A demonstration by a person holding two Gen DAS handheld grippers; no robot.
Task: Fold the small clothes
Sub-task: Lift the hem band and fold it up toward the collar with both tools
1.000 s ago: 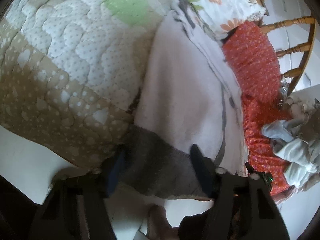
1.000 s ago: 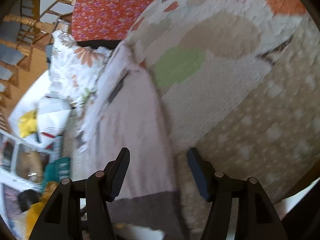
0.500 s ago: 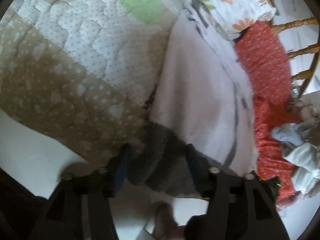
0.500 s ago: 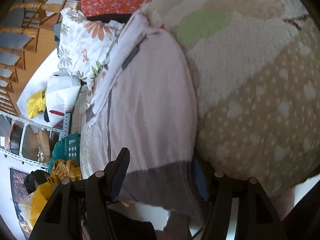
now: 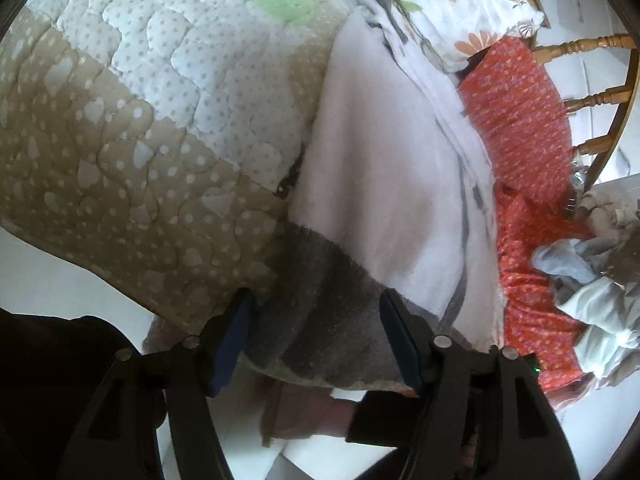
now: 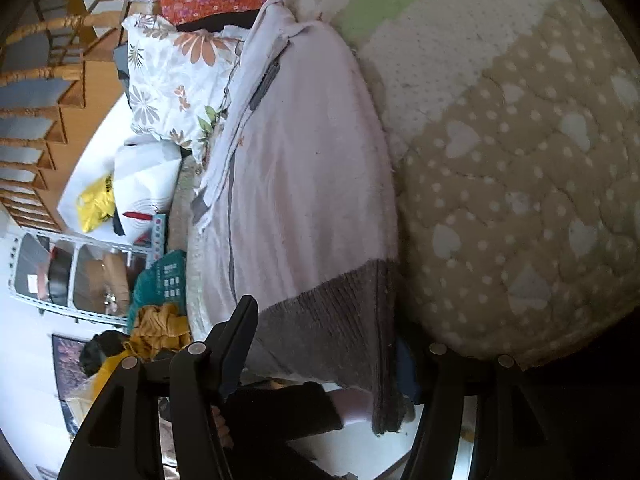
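While the pale pink garment (image 5: 384, 168) lies flat on the quilted bedspread (image 5: 132, 152), left gripper (image 5: 316, 336) fingers spread either side of its grey hem (image 5: 320, 320) at 6 o'clock, right gripper (image 6: 328, 352) likewise apart around that hem, floral pillow (image 6: 172, 80) at 10 o'clock.

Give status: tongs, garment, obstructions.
Left tongs open, straddling the garment's grey hem. Right tongs open at the same hem. Garment flat on quilt; nothing blocking.
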